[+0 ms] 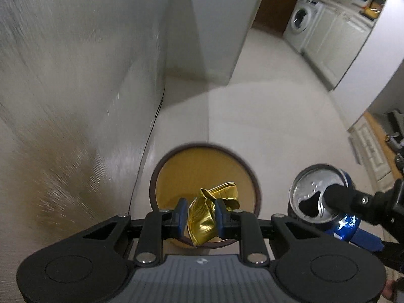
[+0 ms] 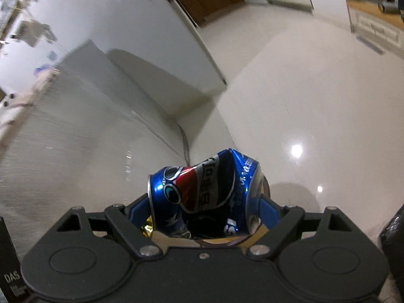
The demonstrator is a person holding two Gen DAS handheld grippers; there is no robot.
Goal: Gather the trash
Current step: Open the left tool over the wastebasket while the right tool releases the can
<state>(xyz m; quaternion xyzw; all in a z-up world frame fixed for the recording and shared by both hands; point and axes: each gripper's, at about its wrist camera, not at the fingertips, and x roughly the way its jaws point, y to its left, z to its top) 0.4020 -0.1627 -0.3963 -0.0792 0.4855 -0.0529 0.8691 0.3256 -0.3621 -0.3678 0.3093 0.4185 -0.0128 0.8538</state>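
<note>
Holding a crumpled gold wrapper (image 1: 202, 217) pinched in the left gripper (image 1: 201, 213), right over the round bin (image 1: 161, 166) on the pale floor (image 1: 277, 116). The right gripper (image 2: 204, 214) is clamped wide on a dented blue can (image 2: 202, 189), lying crosswise between its jaws. From the left wrist the can sits just beside the bin's rim, not over the opening. My judgement: drop the wrapper first, since it is already centred, then slide the can inward over the mouth before spreading the jaws, or it may land on the floor. Writing: the can carries a red, white and blue Pepsi-style roundel with Chinese characters I cannot read. A black object at the right-wrist edge reads "DAS".
</note>
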